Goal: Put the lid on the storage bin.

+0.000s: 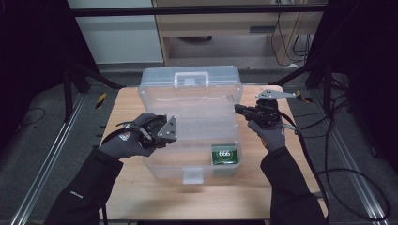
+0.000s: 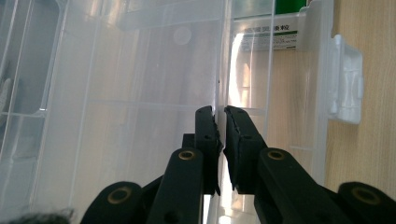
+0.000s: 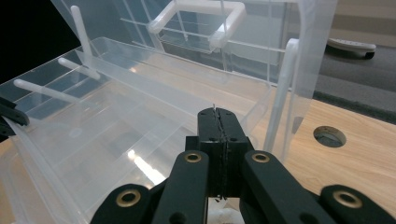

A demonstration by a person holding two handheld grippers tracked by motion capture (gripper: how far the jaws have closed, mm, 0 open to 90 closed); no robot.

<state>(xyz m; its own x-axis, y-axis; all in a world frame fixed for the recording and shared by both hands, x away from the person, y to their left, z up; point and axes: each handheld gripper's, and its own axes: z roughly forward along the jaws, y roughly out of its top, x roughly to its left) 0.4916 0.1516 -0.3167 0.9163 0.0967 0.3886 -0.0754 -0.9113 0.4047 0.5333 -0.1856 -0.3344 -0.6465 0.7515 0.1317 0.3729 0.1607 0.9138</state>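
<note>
Two jaws-clamped grippers, left (image 1: 162,132) and right (image 1: 240,109), on clear box (image 1: 187,89) walls beside green packet (image 1: 225,154).

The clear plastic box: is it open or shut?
Open: the lid stands raised behind the box, whose inner tray is exposed.

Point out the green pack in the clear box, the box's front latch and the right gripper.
green pack (image 1: 225,154): high view, its printed top face.
front latch (image 1: 193,175): high view, middle of the tab.
right gripper (image 3: 218,122): right gripper view, between its closed fingertips.
</note>
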